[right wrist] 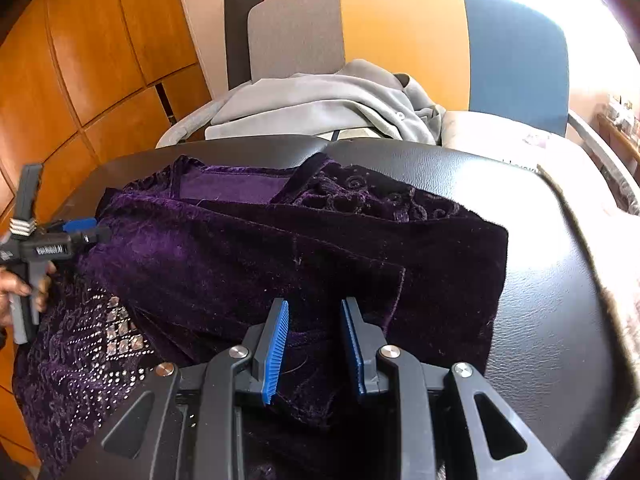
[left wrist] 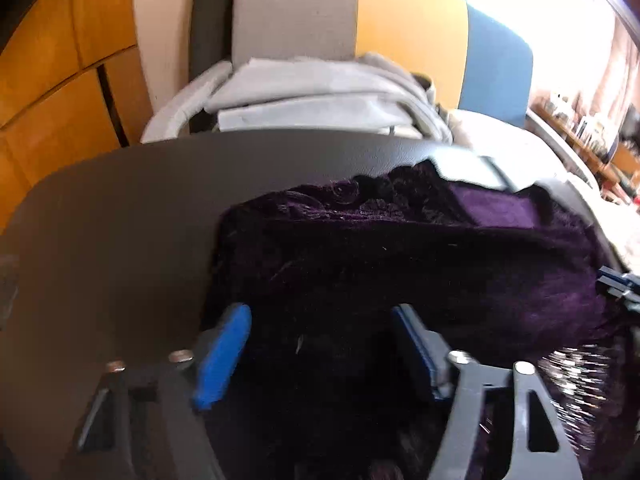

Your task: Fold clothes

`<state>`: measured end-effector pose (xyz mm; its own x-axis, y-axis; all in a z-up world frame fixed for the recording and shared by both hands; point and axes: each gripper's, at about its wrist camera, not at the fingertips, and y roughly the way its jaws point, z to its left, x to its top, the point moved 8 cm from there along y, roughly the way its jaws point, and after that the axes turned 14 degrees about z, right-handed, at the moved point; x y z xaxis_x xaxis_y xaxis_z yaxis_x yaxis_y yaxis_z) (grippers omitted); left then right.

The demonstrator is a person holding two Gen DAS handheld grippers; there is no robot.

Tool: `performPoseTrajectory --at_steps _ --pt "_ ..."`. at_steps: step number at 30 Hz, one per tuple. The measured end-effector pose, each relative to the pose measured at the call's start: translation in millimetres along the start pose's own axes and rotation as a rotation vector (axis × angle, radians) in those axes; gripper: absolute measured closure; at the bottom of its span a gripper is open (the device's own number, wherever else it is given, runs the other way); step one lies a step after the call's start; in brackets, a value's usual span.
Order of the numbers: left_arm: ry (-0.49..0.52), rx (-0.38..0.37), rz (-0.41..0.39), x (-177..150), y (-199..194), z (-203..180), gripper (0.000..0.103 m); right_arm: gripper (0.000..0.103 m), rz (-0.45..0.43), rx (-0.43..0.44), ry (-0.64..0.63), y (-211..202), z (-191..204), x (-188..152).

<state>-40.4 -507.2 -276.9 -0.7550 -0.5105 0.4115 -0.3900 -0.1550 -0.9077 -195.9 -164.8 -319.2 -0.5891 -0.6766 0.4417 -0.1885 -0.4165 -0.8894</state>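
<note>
A dark purple velvet garment (left wrist: 400,256) lies partly folded on a black leather table (left wrist: 120,208); it also shows in the right wrist view (right wrist: 280,256), with a sequined part (right wrist: 100,344) hanging at the near left. My left gripper (left wrist: 320,320) is open, its blue pads either side of the garment's near edge; it also shows from the side in the right wrist view (right wrist: 86,230). My right gripper (right wrist: 314,320) is open over the garment's near fold, with cloth between the pads.
A pile of grey clothes (right wrist: 320,104) sits behind the table on a seat with a grey, yellow and blue back (right wrist: 400,32). Orange wooden cabinets (right wrist: 80,60) stand at the left. The black table (right wrist: 540,280) is bare to the right of the garment.
</note>
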Motion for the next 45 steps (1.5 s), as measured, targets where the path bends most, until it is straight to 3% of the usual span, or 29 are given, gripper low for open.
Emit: performPoseTrajectory --at_steps 2,4,6,11,14,15,18,21,23,29,33,35,39,45 --pt "0.009 -0.068 -0.024 -21.1 -23.2 -7.9 0.025 0.075 0.016 -0.03 -0.035 -14.5 10.5 -13.3" --pt "0.053 -0.083 -0.028 -52.8 -37.5 -17.3 0.023 0.075 0.005 0.008 -0.071 -35.8 26.4 -35.5" --pt "0.088 -0.066 -0.002 -90.4 -43.2 -22.2 0.023 0.074 0.009 0.036 -0.09 -55.3 40.0 -69.2" --pt "0.018 -0.041 0.039 -166.0 -52.8 -12.3 0.023 0.072 0.075 0.056 -0.104 -86.2 60.3 -165.2" --pt "0.018 0.016 0.009 -185.1 -58.8 -6.8 0.02 0.069 0.106 0.027 -0.098 -91.3 59.5 -208.7" --pt "0.017 0.022 -0.005 -187.2 -59.0 -7.0 0.019 0.069 0.08 0.02 -0.102 -95.5 56.6 -216.0" --pt "-0.002 0.014 -0.021 -182.1 -54.1 -7.3 0.011 0.069 0.014 0.078 -0.04 -97.6 42.1 -221.6" --pt "-0.025 0.021 0.024 -176.0 -54.7 -7.8 0.014 0.071 -0.01 0.154 0.057 -99.6 29.0 -216.9" --pt "-0.065 -0.017 0.014 -178.9 -67.7 -2.6 0.015 0.068 0.003 0.2 0.129 -105.7 23.1 -217.8" --pt "-0.226 -0.127 -0.039 -232.8 -111.6 34.0 0.015 0.057 0.058 0.397 0.273 -141.6 12.4 -264.7" --pt "-0.237 -0.164 -0.005 -270.4 -118.2 42.8 0.015 0.057 0.142 0.529 0.309 -148.7 22.9 -307.7" --pt "-0.223 -0.192 0.031 -287.7 -115.2 40.5 0.015 0.057 0.182 0.542 0.316 -138.3 30.5 -321.4" --pt "-0.171 -0.236 0.085 -308.0 -105.6 25.5 0.015 0.056 0.179 0.579 0.406 -111.2 33.0 -322.6" --pt "-0.141 -0.297 0.126 -318.5 -87.2 7.8 0.013 0.057 0.245 0.617 0.472 -82.6 41.4 -321.0"
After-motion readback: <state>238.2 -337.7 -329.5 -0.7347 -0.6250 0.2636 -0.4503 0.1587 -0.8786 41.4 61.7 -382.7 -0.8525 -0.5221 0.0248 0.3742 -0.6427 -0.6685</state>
